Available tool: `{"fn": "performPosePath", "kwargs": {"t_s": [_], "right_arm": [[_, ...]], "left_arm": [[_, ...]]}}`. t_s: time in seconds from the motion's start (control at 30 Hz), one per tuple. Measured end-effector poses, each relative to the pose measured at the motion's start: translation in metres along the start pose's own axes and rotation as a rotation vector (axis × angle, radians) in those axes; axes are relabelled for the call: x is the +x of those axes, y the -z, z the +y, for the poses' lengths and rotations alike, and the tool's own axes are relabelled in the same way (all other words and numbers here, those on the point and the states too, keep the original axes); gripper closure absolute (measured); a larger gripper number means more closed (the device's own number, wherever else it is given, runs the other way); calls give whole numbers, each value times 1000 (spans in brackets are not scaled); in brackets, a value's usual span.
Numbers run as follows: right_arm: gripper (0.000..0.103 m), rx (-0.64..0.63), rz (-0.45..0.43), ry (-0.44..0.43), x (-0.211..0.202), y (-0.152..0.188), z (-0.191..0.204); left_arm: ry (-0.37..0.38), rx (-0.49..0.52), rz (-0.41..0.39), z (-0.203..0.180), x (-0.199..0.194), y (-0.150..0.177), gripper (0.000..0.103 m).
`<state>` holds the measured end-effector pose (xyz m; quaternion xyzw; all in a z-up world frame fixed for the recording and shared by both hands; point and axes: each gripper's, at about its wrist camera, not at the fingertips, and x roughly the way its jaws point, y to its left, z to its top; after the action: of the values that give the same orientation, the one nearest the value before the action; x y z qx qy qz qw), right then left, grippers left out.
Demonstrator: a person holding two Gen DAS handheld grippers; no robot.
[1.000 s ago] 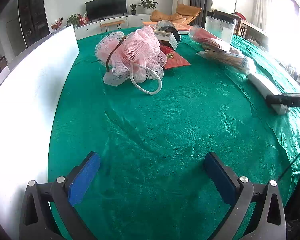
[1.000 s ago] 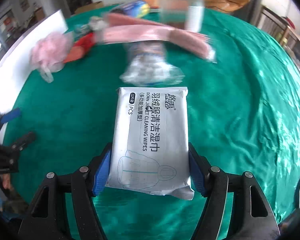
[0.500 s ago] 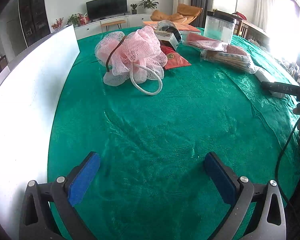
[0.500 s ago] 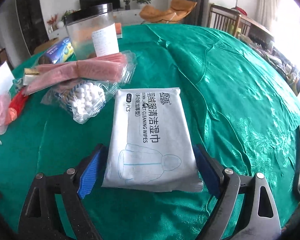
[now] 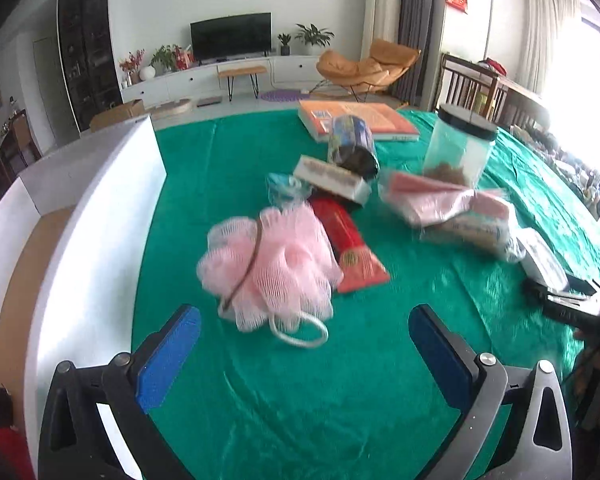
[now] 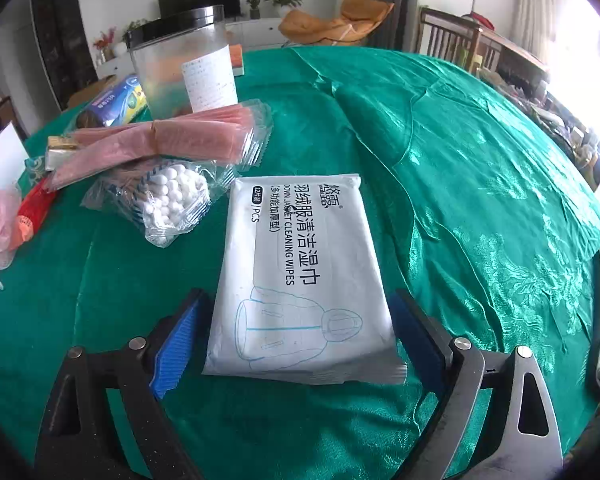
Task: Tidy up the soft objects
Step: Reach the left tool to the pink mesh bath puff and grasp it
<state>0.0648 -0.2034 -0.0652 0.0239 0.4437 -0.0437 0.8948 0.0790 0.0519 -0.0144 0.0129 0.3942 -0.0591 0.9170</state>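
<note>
White wipes pack [image 6: 300, 276] lies between my right hand-held gripper's [image 6: 296, 334] spread fingers, apparently untouched; my left hand-held gripper [image 5: 304, 354] gapes empty near the pink bath pouf [image 5: 268, 268].

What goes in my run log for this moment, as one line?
left gripper: open, facing pink bath pouf | right gripper: open, straddling wipes pack | pack on green tablecloth

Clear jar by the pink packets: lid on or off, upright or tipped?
Lid on, upright. The jar stands on the green cloth with its black lid seated on top.
</note>
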Motion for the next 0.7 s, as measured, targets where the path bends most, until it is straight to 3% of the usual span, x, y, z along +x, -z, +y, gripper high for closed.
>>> {"fn": "performPosePath", "kwargs": {"t_s": [0.1,0.17,0.27,0.3,0.33,0.37,0.4,0.47,0.5,0.57,0.6,0.63,0.7], "right_arm": [[10,0,0,0,0,0,0],[10,-1,1,-3,0,0,0],[9,-2,1,-5,0,1,3],[9,-2,1,-5,0,1,3],[9,-2,1,-5,0,1,3],[9,-2,1,-5,0,1,3],[9,-2,2,-5,0,1,3],[9,-2,2,-5,0,1,3],[8,-2,2,-5,0,1,3],[8,-2,2,-6,0,1,3],[8,-2,2,-5,0,1,3],[8,-2,2,-5,0,1,2],[8,-1,2,-5,0,1,3]], "left_arm": [[-20,-21,-32,7,9,-17,0],[-40,-63,1,14,28,-24,0],[52,-136,63,24,56,-23,1],[96,-143,64,25,61,-20,15],[144,-139,71,24,64,-17,48],[212,-125,98,21,65,-14,59],[311,-111,111,16,61,-10,60],[500,-42,129,-1,42,1,60],[529,9,136,-11,31,8,59],[492,86,132,-24,13,20,41],[464,93,126,-26,6,25,16],[432,80,107,-24,0,29,3],[392,39,81,-14,-8,35,3]]}}
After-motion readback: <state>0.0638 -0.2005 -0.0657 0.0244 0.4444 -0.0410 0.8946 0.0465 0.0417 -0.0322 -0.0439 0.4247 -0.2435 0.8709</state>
